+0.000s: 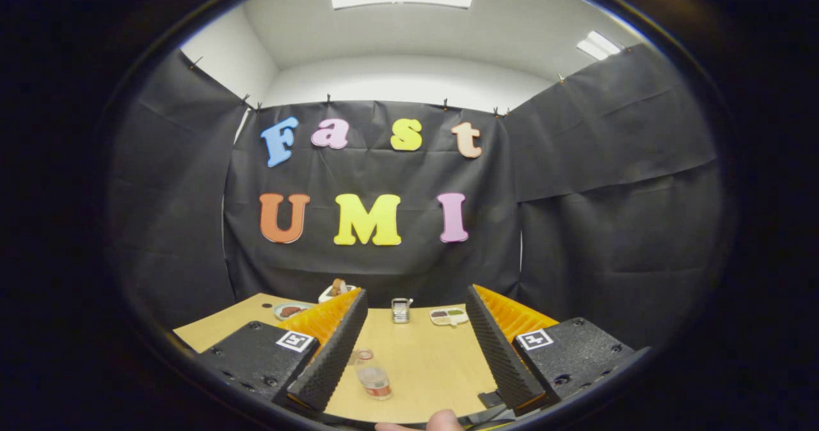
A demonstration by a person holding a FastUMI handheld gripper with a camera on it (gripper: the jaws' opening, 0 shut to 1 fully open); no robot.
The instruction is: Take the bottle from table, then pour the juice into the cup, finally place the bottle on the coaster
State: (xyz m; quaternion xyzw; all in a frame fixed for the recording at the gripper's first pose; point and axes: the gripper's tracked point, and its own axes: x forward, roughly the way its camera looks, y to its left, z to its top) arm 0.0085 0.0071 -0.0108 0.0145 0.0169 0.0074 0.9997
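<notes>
Jaws stand apart on the gripper [416, 348]; bottle [375, 381] (clear, upright) between them on table [435, 360].

Bottle [373, 381] small, partly behind left finger; far dishes [449, 316] contents too small to tell.

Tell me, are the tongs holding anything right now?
No, nothing is held. The tongs are wide open, with bare table between the fingers. The bottle stands on the table between them, close to one finger, not gripped.
</notes>
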